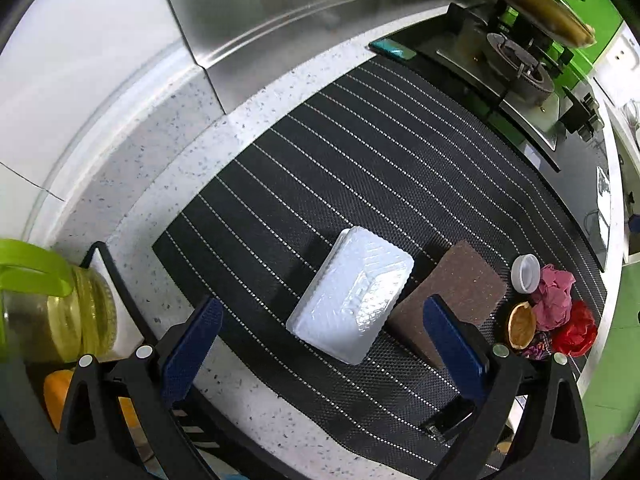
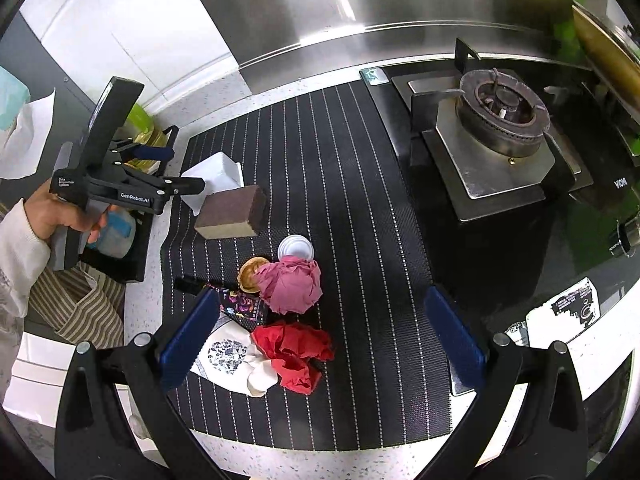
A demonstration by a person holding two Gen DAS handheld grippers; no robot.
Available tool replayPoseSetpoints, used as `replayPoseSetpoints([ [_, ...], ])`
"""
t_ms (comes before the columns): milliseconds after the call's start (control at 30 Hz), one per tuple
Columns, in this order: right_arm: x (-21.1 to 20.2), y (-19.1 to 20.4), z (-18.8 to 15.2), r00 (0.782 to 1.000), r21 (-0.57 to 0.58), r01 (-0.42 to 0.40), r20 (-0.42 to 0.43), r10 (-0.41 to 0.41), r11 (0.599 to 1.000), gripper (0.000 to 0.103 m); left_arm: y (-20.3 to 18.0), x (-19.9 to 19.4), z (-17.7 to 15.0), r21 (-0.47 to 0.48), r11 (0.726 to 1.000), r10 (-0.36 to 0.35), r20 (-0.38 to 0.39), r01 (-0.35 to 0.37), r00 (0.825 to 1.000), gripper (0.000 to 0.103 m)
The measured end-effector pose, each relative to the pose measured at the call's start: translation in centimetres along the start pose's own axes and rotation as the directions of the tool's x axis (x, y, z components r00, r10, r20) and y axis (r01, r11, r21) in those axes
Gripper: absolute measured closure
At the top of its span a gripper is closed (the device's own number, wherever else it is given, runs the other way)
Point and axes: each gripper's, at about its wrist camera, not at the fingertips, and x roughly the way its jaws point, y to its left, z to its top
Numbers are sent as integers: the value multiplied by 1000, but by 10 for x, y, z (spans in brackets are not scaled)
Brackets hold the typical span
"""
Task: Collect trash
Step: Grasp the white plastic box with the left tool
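Lying on the black striped woven mat, crumpled red paper is framed by the right gripper, jaws spread; the left gripper is likewise held spread above the mat's white rectangular plastic tray.

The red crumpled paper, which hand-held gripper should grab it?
Right, probably. The right hand-held gripper hangs open almost directly over the red crumpled paper. The left hand-held gripper, also open, faces the white tray, with the paper far off to its side.

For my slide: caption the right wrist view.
Open right gripper hovers over crumpled pink paper and crumpled red paper on the striped black mat.
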Motion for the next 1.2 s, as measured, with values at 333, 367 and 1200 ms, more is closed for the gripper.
replayPoseSetpoints([
  [333, 6, -2, 1, 1000, 14, 1, -9, -1, 1000, 3, 2, 17, 6, -10, 998, -57, -44, 57, 997, 35],
  [367, 7, -2, 1, 1000, 16, 1, -10, -1, 1000, 3, 1, 19, 8, -10, 998, -65, -47, 65, 997, 36],
  [1200, 35, 13, -2, 998, -43, 11, -67, -14, 999, 3, -10, -25, 7, -94, 993, -57, 108, 68, 993, 61],
])
